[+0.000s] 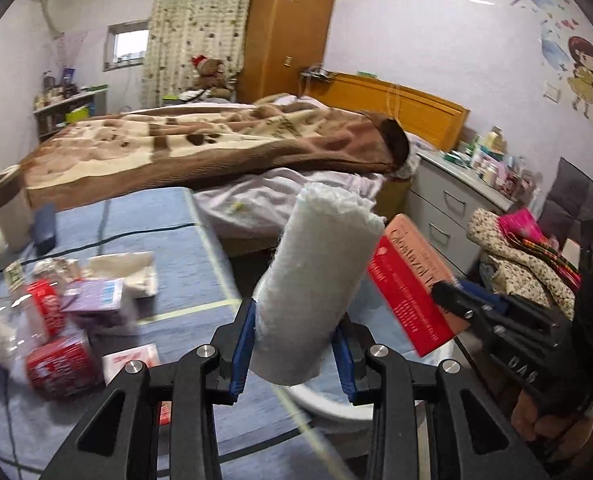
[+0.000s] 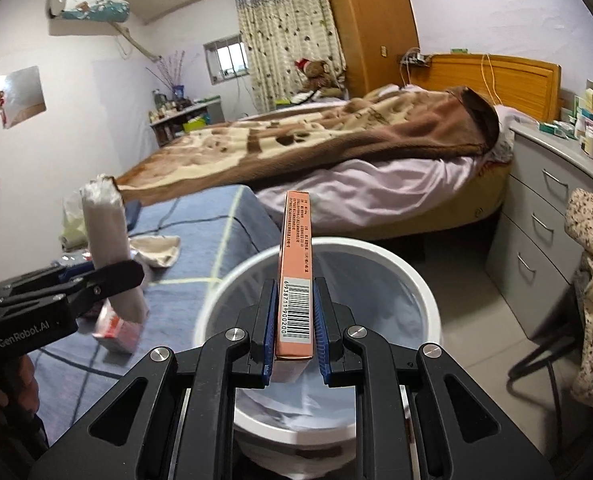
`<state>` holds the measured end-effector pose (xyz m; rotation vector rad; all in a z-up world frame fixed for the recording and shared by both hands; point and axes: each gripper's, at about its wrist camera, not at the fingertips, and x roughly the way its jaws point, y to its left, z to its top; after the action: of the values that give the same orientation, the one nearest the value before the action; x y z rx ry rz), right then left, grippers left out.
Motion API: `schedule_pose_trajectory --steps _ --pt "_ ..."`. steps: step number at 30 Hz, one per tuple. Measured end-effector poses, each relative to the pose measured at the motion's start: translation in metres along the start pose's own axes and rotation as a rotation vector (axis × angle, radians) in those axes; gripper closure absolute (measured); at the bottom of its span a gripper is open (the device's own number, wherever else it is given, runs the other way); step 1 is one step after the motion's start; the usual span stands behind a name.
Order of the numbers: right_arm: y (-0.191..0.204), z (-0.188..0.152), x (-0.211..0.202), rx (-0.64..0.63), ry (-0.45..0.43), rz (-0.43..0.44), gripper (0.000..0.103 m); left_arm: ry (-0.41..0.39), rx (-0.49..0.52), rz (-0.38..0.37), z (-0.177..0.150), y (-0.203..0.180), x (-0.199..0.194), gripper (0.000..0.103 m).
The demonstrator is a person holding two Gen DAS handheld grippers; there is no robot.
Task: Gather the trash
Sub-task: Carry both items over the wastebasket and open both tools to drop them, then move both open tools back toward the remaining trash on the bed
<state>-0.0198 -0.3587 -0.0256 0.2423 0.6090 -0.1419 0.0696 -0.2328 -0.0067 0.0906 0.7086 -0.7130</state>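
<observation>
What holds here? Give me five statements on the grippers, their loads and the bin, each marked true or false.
1. The left gripper clamps a white tissue roll. True.
2. The right gripper is empty. False: its fingers grip an orange box.
3. The white bin stands on the bed. False: it stands on the floor beside the blue-covered table.
4. The orange box is held above the bin. True.
5. The bin has a lid on. False: it is open, with a liner.

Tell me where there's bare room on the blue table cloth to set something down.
Free: the blue cloth along its far edge beside the bed, and the strip near the white bin. Crowded: the near left corner, where red cartons, a purple box and crumpled tissue are heaped.
</observation>
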Motion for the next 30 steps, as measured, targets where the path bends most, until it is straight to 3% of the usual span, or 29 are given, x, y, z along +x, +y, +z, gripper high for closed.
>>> schedule_pose_trajectory --steps 12,18,20,22,30 --pt "-0.024 -0.006 0.010 0.010 0.044 -0.075 0.085 0.066 0.033 -0.043 0.003 -0.026 0.052 0.065" --pt "-0.029 -0.006 0.013 0.019 0.059 -0.123 0.083 0.069 0.037 -0.064 0.003 -0.029 0.056 0.050" --pt "-0.030 -0.007 0.012 0.027 0.061 -0.125 0.077 0.067 0.032 -0.059 0.003 -0.026 0.055 0.047" --pt "-0.031 -0.007 0.009 0.028 0.061 -0.136 0.062 0.063 0.028 -0.044 0.004 -0.023 0.054 0.045" --pt "-0.022 -0.004 0.002 0.036 0.035 -0.118 0.061 0.035 0.004 -0.005 0.002 -0.006 0.031 0.045"
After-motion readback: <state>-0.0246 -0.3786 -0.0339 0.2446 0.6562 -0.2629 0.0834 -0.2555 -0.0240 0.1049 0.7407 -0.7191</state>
